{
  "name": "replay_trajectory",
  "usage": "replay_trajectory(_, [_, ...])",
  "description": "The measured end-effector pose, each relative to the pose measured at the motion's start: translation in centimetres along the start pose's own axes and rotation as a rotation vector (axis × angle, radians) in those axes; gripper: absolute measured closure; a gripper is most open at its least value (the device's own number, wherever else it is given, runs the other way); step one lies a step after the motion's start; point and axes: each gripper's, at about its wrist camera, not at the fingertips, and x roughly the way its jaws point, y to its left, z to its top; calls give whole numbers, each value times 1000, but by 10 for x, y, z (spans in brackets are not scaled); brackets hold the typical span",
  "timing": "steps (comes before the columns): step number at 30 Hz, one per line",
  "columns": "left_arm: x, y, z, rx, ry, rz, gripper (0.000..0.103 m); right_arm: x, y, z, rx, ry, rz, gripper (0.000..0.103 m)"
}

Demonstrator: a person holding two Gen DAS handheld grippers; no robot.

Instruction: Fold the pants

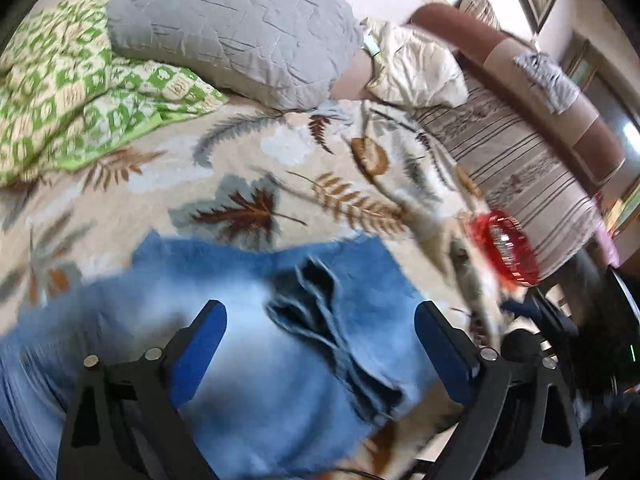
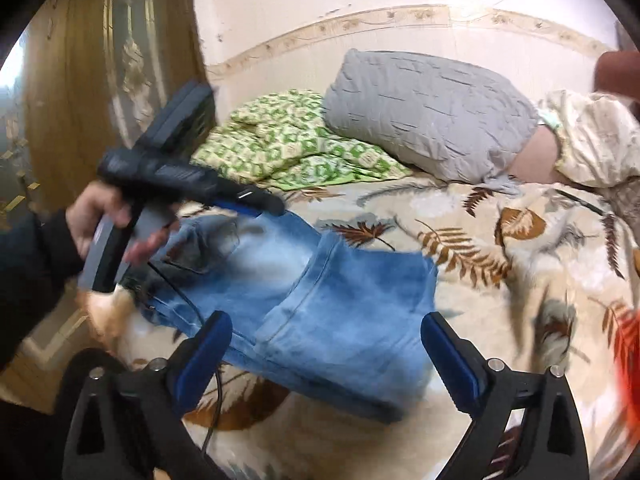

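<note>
Light blue jeans (image 2: 320,312) lie folded over on the leaf-patterned bedspread (image 2: 480,240), waist and back pocket toward the left. My right gripper (image 2: 326,322) hovers open just above their near edge, nothing between its blue pads. A hand (image 2: 100,216) holds the left gripper's handle over the waist end. In the left wrist view the jeans (image 1: 240,320) fill the lower part of the picture, with a darker crumpled fold (image 1: 320,312) in the middle. My left gripper (image 1: 320,308) stands wide open over that fold without pinching cloth.
A grey quilted pillow (image 1: 240,28) and a green checked blanket (image 1: 80,100) lie at the bed's far side. A cream cushion (image 1: 416,68) rests by the striped sofa back (image 1: 512,152). A red object (image 1: 504,248) sits to the right. A wooden door (image 2: 100,80) stands left.
</note>
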Motion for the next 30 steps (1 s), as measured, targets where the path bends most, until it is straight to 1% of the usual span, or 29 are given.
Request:
replay_trajectory(2, [-2, -9, -16, -36, 4, -13, 7, -4, -22, 13, -33, 14, 47, 6])
replay_trajectory(4, [3, -17, -32, -67, 3, -10, 7, -1, -41, 27, -79, 52, 83, 6])
replay_trajectory(6, [13, -25, -50, -97, 1, 10, 7, 10, -61, 44, -126, 120, 119, 6])
replay_trajectory(9, [24, -34, -69, -127, -15, 27, 7, 31, -78, 63, -204, 208, 158, 6])
replay_trajectory(10, [27, -36, -73, -136, -22, 31, 7, 39, -80, 68, -235, 226, 159, 6])
replay_trajectory(11, [33, -39, -77, -149, -26, 29, 7, 52, -80, 74, -287, 273, 170, 6])
replay_trajectory(13, [41, -42, -82, -179, -36, 41, 7, 73, -75, 80, -371, 327, 161, 6])
replay_trajectory(17, [57, -39, -85, -232, -17, 66, 7, 114, -64, 82, -482, 409, 187, 6])
replay_trajectory(18, [57, -39, -86, -239, -18, 67, 8, 127, -62, 81, -508, 437, 189, 6])
replay_trajectory(19, [58, -38, -86, -239, -15, 80, 14, 137, -60, 80, -523, 451, 185, 7])
replay_trajectory(20, [58, -38, -86, -235, -7, 98, 24, 148, -60, 78, -530, 470, 189, 8])
replay_trajectory(21, [60, -35, -87, -232, 4, 121, 30, 162, -60, 77, -530, 490, 193, 12])
replay_trajectory(22, [61, -32, -87, -234, 16, 134, 38, 171, -60, 75, -528, 502, 197, 15])
replay_trajectory(23, [63, -29, -90, -236, 29, 142, 42, 183, -60, 73, -521, 521, 207, 17])
replay_trajectory(24, [63, -28, -91, -225, 28, 147, 43, 189, -61, 71, -517, 534, 214, 28])
replay_trajectory(25, [63, -29, -92, -217, 29, 150, 45, 196, -61, 68, -515, 551, 219, 44])
replay_trajectory(26, [63, -29, -91, -208, 36, 159, 49, 202, -60, 63, -520, 576, 217, 51])
replay_trajectory(27, [64, -29, -91, -201, 42, 161, 53, 205, -59, 60, -522, 591, 227, 55])
replay_trajectory(28, [64, -30, -90, -197, 46, 154, 67, 206, -58, 58, -526, 589, 227, 59])
replay_trajectory(29, [64, -31, -89, -189, 50, 150, 74, 205, -58, 57, -528, 582, 221, 65])
replay_trajectory(30, [62, -33, -86, -167, 49, 158, 77, 202, -58, 59, -535, 566, 201, 79])
